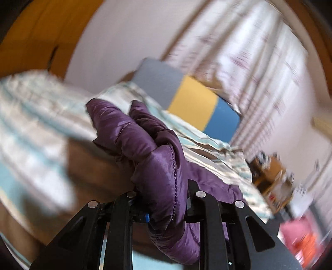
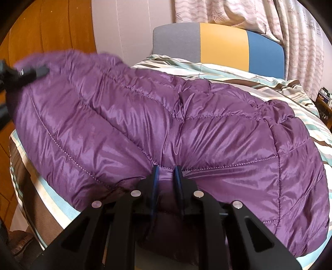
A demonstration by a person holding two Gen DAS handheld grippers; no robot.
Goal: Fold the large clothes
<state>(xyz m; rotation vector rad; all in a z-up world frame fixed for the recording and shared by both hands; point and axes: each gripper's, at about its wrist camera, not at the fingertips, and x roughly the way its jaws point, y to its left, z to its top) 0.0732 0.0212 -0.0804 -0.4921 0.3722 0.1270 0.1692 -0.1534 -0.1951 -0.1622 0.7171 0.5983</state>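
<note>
A quilted purple puffer jacket (image 2: 166,116) lies spread over the striped bed cover (image 2: 249,72). My right gripper (image 2: 167,176) is shut on a fold of the jacket's near edge, with the fabric pinched between its blue pads (image 2: 155,180). In the left wrist view a bunched part of the jacket (image 1: 143,145) fills my left gripper (image 1: 161,191), which is shut on it; the fabric hides the fingertips. From the right wrist view the left gripper (image 2: 31,71) shows at the far left, holding the jacket's far corner lifted off the bed. The left view is motion-blurred.
A headboard (image 2: 224,43) in grey, yellow and blue stands at the bed's far end, with patterned curtains (image 2: 228,10) behind it. A wooden wardrobe (image 2: 51,27) stands to the left. A cluttered bedside stand (image 1: 269,172) sits to the right of the bed.
</note>
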